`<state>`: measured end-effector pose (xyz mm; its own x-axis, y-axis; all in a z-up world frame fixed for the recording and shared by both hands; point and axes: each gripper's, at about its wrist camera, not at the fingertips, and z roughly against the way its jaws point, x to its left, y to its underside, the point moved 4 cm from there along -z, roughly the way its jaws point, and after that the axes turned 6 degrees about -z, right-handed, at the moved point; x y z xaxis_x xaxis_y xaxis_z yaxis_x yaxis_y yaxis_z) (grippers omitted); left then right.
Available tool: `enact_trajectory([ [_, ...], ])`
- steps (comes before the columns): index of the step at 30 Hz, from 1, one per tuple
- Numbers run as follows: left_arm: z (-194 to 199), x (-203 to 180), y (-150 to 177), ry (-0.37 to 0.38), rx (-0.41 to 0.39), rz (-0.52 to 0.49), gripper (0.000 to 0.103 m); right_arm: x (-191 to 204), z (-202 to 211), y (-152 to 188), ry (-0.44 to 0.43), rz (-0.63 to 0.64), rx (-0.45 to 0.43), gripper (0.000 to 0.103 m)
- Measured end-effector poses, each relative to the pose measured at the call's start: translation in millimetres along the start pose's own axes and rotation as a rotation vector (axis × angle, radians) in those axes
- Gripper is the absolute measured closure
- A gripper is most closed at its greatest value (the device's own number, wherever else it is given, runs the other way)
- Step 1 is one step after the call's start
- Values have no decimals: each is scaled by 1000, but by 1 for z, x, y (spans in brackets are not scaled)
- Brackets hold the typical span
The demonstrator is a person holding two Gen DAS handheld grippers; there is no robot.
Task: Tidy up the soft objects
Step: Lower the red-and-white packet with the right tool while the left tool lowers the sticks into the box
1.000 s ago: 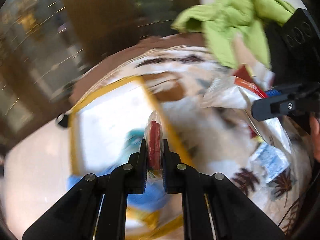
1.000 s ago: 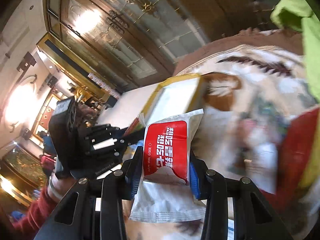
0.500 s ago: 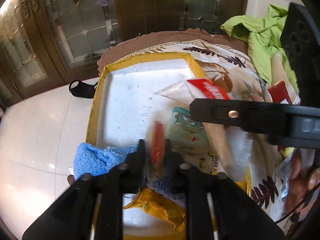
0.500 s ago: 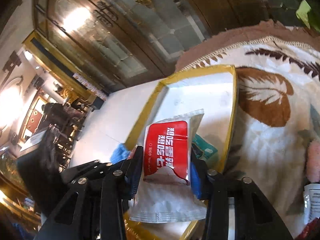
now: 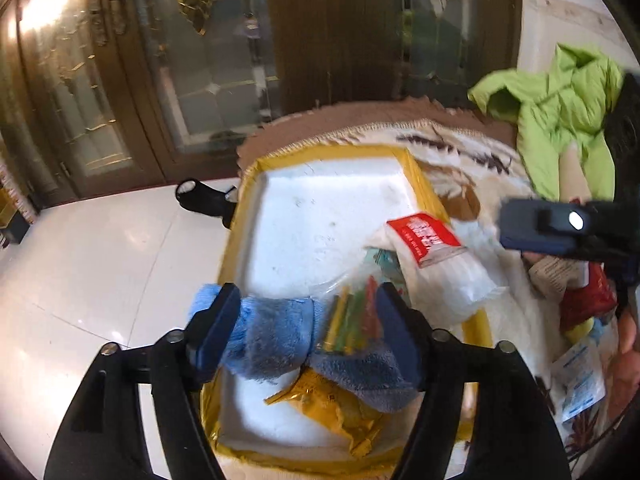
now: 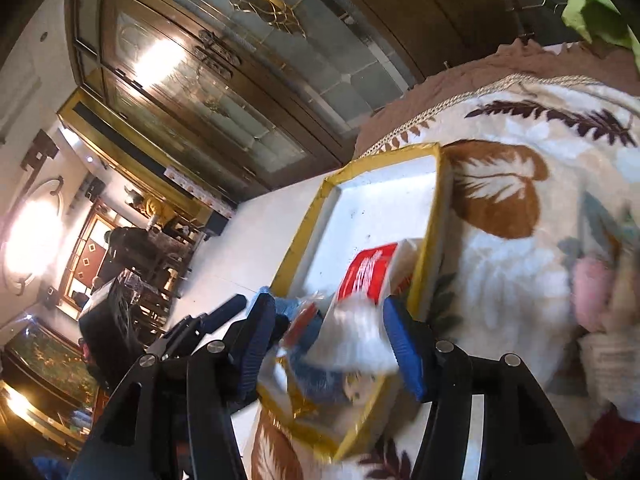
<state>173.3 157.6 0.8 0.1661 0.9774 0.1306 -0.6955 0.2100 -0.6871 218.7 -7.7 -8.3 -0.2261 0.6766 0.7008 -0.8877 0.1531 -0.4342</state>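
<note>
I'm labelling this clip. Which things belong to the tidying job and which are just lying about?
Job:
yellow-rimmed tray
red-and-white wipes pack
clear bag of coloured sticks
blue towel
yellow packet

Lying about:
green jacket
leaf-print blanket
black object on the floor

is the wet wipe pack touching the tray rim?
Touching. The left wrist view shows the wet wipe pack lying across the tray rim's right side, its white end hanging outside onto the blanket.
</note>
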Motion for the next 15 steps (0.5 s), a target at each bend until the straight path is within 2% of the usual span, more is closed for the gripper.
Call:
enact_trajectory([
  [8,34,-24,7,-25,-57,20,30,-21,68,32,4,3,-13,41],
  [15,43,-66,18,-32,-31,24,28,-33,118,56,56,46,-26,40],
])
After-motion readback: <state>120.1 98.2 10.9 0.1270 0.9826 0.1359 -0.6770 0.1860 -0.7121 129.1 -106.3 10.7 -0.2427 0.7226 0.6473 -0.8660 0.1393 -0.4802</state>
